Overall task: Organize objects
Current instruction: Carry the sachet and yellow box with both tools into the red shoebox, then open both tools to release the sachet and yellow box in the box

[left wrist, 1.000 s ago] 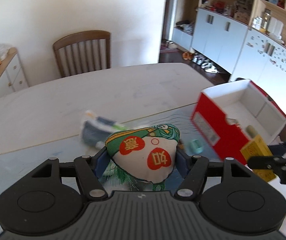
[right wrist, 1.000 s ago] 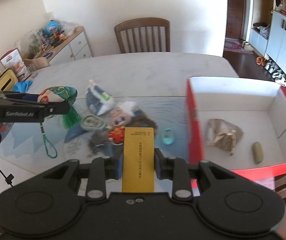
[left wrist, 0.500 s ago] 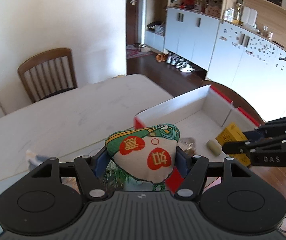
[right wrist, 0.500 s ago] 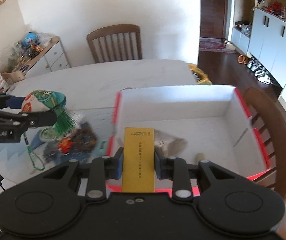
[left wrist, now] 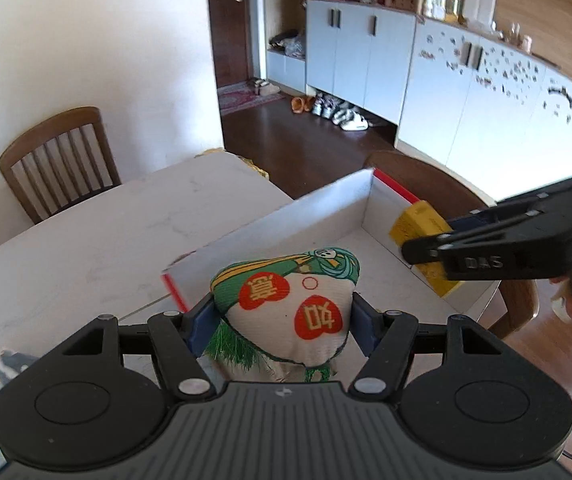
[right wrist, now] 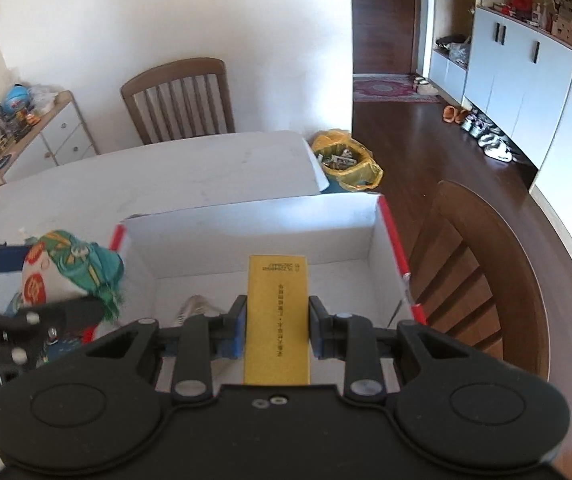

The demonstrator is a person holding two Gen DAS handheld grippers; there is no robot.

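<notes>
From the left wrist view, the left tool (left wrist: 283,316) is clamped on a stuffed fabric pouch (left wrist: 288,304), white with red hearts, a green top and green tassels, its blue pads pressed into both sides and the jaws roughly half open around its bulk. The pouch hangs over the near end of the red-and-white cardboard box (left wrist: 326,200), which sits on the pale surface (left wrist: 85,240). Off to the right, the right tool (left wrist: 426,246) carries a yellow box (left wrist: 422,226) beside the far wall of the cardboard box. In the right wrist view, that right tool (right wrist: 275,324) has its jaws drawn narrow on the yellow box (right wrist: 277,312), held lengthwise and pointing out over the white interior of the cardboard box (right wrist: 253,232). The pouch (right wrist: 67,268) shows at the left, gripped just beside the box's red corner. Both items look to be in the carrying-to-the-box step; next, I'd judge, each calls for lowering inside the walls before letting go, keeping clear of the crumpled thing (right wrist: 197,308) already lying on the box floor.
</notes>
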